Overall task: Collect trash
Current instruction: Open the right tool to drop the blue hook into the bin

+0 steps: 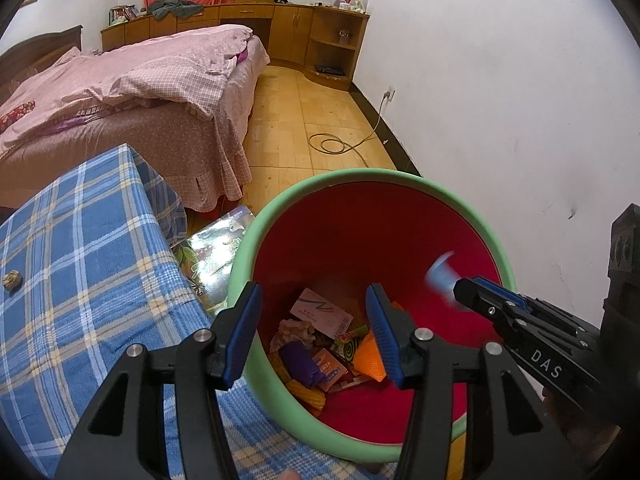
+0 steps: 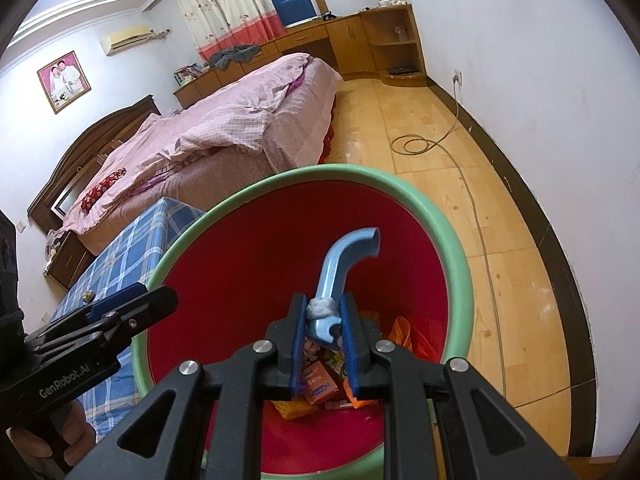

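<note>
Right wrist: one bin (image 2: pixel 440 216), two tongs (image 2: pixel 323 330).

I see even, soft indoor light in both views, no hard shadows. Strong fisheye bending toward the black vignetted corners; the wall (image 1: pixel 500 80) reads pale with a faint violet cast. The blue plastic piece (image 1: pixel 440 276) is motion-blurred in left view, sharp in right view.
</note>
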Available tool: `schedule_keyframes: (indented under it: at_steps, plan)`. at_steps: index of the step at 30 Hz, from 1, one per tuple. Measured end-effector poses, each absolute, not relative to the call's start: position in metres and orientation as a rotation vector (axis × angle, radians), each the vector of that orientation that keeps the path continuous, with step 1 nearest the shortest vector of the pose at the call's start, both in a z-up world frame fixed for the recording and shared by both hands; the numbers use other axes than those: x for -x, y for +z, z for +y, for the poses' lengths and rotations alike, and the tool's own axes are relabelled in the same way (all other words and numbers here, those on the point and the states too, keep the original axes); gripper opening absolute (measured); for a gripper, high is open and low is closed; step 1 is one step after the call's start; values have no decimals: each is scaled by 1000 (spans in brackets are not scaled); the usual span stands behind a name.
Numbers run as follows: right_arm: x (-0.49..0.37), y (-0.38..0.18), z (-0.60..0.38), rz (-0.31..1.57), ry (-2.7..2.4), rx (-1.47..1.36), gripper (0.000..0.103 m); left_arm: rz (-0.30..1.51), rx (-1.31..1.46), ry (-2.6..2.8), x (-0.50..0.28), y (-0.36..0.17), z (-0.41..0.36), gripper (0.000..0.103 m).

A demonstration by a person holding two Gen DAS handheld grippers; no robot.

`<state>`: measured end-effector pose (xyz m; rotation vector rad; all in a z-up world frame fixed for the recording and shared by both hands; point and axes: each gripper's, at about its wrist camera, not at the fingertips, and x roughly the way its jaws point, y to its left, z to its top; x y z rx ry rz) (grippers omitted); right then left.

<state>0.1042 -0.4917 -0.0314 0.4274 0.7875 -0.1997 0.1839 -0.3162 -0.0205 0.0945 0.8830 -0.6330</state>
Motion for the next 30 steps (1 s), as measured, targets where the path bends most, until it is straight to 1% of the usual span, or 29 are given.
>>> schedule_keyframes:
  at_steps: [1,2,6,8,12,22,25,28,30]
  plan:
    - [-105,-31,-492,786,-199,-429,29,883,-94,-633,-184,-20,-316,54]
    - [-104,-31,-492,784,-199,-432,33,883,-93,-632,-184,-20,-316,54]
    - [-102,-30,-492,779,-200,-435,34,879,-92,-631,-183,-19,-315,54]
    - [-101,-28,-491,776,-197,-439,37,875,-90,-630,-181,-17,-313,54]
    - [-97,-23,-488,768,-194,-435,38,865,-88,-628,-177,-12,-308,54]
    - [-82,-7,-474,734,-197,-444,57,837,-76,-597,-159,5,-280,54]
    - [-78,-1,-464,725,-190,-443,60,821,-67,-582,-152,12,-267,54]
    - [-73,6,-453,713,-183,-436,68,806,-61,-560,-146,18,-253,54]
    - [-69,12,-444,703,-174,-429,69,798,-57,-547,-141,22,-245,54]
